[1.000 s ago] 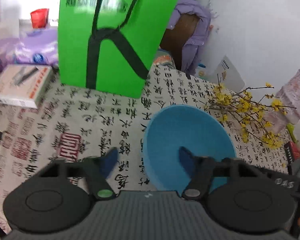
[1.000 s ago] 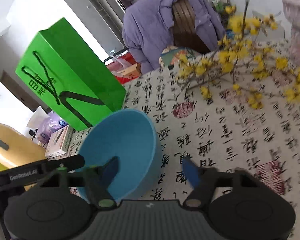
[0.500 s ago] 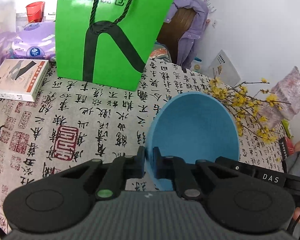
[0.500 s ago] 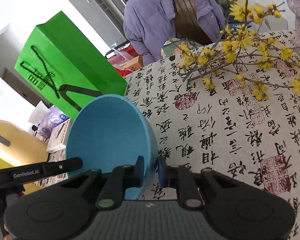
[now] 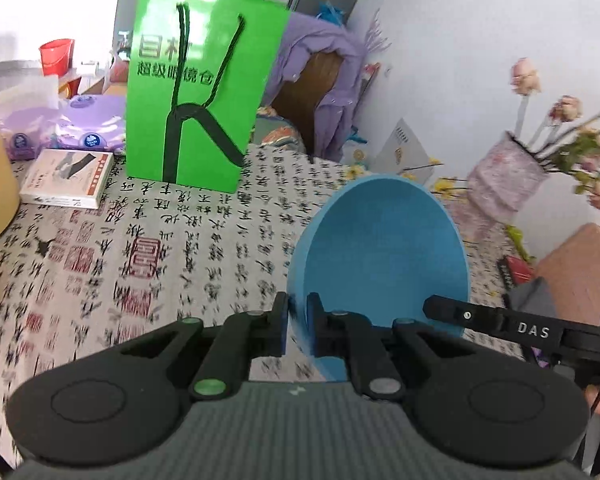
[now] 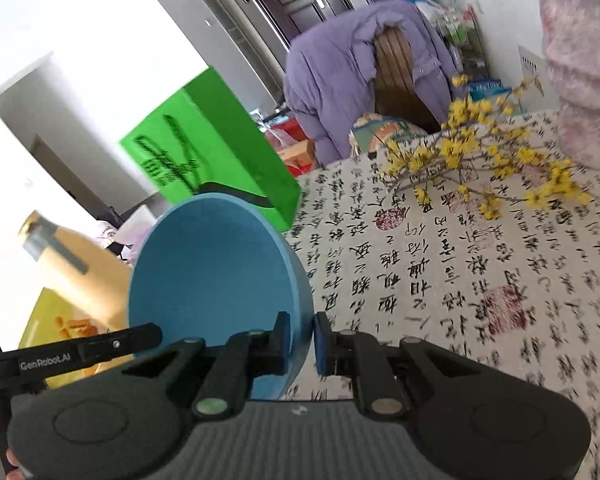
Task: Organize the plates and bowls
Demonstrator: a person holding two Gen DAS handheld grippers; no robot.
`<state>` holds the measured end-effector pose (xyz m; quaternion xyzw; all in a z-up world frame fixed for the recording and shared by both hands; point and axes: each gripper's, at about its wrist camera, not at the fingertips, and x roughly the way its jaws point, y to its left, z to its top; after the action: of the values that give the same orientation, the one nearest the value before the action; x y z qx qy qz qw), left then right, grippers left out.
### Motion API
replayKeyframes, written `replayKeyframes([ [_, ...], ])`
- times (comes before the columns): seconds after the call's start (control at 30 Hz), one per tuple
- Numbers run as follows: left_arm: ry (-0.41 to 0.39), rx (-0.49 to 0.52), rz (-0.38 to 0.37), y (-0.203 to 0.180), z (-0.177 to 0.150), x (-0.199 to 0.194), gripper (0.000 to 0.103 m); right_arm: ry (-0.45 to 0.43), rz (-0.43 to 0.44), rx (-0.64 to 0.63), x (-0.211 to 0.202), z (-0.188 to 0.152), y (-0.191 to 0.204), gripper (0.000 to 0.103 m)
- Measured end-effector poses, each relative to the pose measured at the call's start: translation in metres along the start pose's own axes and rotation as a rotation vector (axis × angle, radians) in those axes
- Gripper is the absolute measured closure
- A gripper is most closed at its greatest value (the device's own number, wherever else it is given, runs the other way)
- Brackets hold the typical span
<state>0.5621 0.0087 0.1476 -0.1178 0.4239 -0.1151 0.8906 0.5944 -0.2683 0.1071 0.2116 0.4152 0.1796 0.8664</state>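
A blue bowl [image 5: 384,256] is held up off the table, tilted, between both grippers. My left gripper [image 5: 298,326] is shut on the bowl's left rim, one finger inside and one outside. My right gripper [image 6: 302,338] is shut on the bowl's [image 6: 212,272] opposite rim the same way. The right gripper's body [image 5: 528,330] shows at the right of the left wrist view, and the left gripper's body [image 6: 72,354] shows at the left of the right wrist view. No plates are in view.
The table has a calligraphy-print cloth [image 5: 172,248]. A green paper bag [image 5: 196,92] stands at the back, a white box [image 5: 66,178] to its left. Yellow flower branches [image 6: 476,160] and a pink vase [image 6: 584,80] lie to the right. A tan jug [image 6: 80,276] is at left.
Both grippers were open around the bowl's rim a second ago. They have closed on it and lifted it, tilted, higher above the table.
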Motion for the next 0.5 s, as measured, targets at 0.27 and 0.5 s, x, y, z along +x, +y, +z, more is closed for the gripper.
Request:
replayKeyframes([
  [0.27,-0.056,0.003,-0.004,-0.025,-0.068,-0.084,0.093,-0.041,0.016,-0.051,-0.084,-0.066,0.027,0.092],
  [0.5,-0.109,0.016,0.033,-0.044,-0.134,-0.141,0.094,-0.077,0.026,-0.098,-0.141,-0.129,0.042,0.092],
])
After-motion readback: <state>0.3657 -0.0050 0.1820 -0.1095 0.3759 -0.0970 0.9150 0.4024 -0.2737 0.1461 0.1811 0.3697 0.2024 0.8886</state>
